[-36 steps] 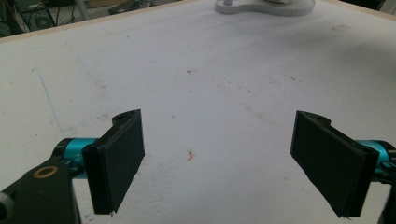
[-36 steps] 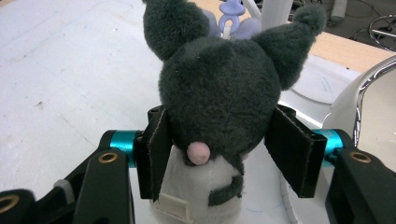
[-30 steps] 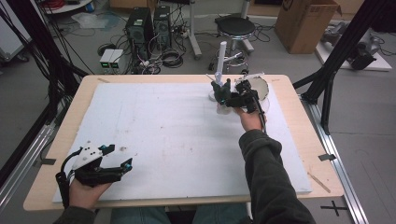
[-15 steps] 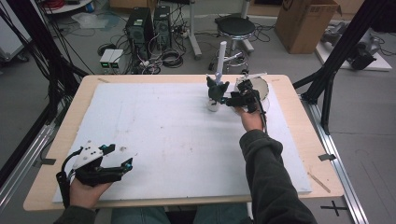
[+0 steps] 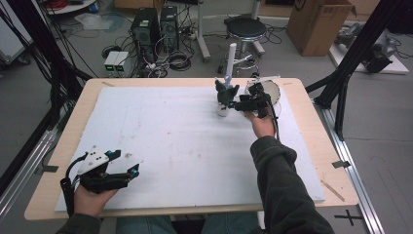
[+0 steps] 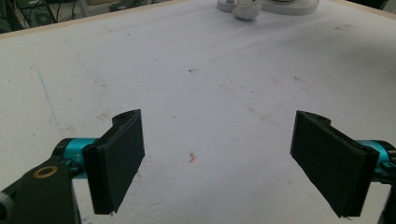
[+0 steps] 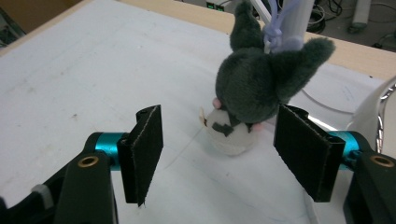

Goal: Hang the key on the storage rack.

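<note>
Release looks nearly done: the right gripper (image 7: 217,154) has just been opening, its jaws now apart with the plush toy (image 7: 254,88) standing head-down just beyond them, untouched, near the far right of the counter (image 5: 58,146). Left gripper (image 6: 215,158) rests wide open, holding nothing, well apart.

The stuffed toy (image 7: 254,88) is soft grey plush with a paler fuzzy face; the white sheet (image 5: 170,131) under it looks matt, slightly grainy and scuffed, over a smooth pale wooden table (image 5: 311,126); the gripper pads (image 7: 306,149) are matt black and rubbery, on shiny teal metal
</note>
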Demonstrator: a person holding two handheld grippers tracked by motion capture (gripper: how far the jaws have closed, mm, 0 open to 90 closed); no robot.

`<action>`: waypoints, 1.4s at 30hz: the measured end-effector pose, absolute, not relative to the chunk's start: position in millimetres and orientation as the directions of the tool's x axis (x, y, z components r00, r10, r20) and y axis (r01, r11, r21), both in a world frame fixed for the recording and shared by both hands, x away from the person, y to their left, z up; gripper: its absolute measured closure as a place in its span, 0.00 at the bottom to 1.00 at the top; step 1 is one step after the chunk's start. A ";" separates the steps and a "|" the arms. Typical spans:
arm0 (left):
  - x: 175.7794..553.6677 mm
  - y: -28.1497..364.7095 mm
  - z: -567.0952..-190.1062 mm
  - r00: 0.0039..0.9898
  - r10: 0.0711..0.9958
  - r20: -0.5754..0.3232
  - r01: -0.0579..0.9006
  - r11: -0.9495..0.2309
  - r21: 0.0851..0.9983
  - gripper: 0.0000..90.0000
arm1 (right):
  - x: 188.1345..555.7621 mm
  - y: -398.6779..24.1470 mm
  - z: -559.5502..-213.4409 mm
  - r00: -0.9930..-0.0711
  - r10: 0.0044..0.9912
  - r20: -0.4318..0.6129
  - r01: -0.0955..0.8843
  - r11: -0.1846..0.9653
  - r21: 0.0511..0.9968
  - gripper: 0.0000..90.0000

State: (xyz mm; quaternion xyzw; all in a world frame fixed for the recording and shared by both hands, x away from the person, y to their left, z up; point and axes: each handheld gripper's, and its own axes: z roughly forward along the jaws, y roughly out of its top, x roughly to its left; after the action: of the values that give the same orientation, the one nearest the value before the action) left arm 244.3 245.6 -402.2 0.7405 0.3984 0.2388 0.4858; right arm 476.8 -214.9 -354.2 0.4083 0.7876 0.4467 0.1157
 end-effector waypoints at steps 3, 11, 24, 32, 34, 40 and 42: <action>245.2 245.9 -402.6 0.567 0.823 -0.035 0.359 -0.209 0.910 0.20 | 475.7 -213.9 -353.2 -0.645 0.742 0.185 0.535 0.265 0.802 0.35; 245.9 245.4 -403.3 0.568 0.822 -0.033 0.362 -0.213 0.907 0.20 | 472.8 -206.4 -351.9 -0.664 0.725 0.184 0.527 0.279 0.802 0.29; 244.9 244.9 -403.3 0.570 0.821 -0.032 0.361 -0.216 0.907 0.20 | 458.4 -195.7 -346.1 -0.686 0.710 0.157 0.505 0.310 0.806 0.23; 243.7 245.1 -403.1 0.569 0.821 -0.034 0.361 -0.213 0.908 0.20 | 450.9 -200.1 -343.3 -0.680 0.710 0.180 0.507 0.279 0.816 0.21; 243.4 245.3 -403.1 0.567 0.823 -0.035 0.361 -0.210 0.909 0.20 | 450.1 -200.2 -342.9 -0.684 0.705 0.185 0.509 0.281 0.813 0.20; 242.3 246.1 -402.8 0.564 0.825 -0.035 0.360 -0.207 0.910 0.20 | 443.8 -196.8 -338.9 -0.691 0.699 0.183 0.501 0.280 0.819 0.17; 242.1 246.3 -402.7 0.563 0.825 -0.034 0.360 -0.209 0.909 0.20 | 442.0 -195.4 -337.9 -0.697 0.694 0.182 0.497 0.285 0.820 0.15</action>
State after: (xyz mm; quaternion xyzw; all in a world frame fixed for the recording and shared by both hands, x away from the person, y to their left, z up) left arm 242.1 246.3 -402.7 0.7395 0.4009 0.2399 0.4846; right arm 442.0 -195.4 -337.9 0.3748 0.7945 0.4660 0.1055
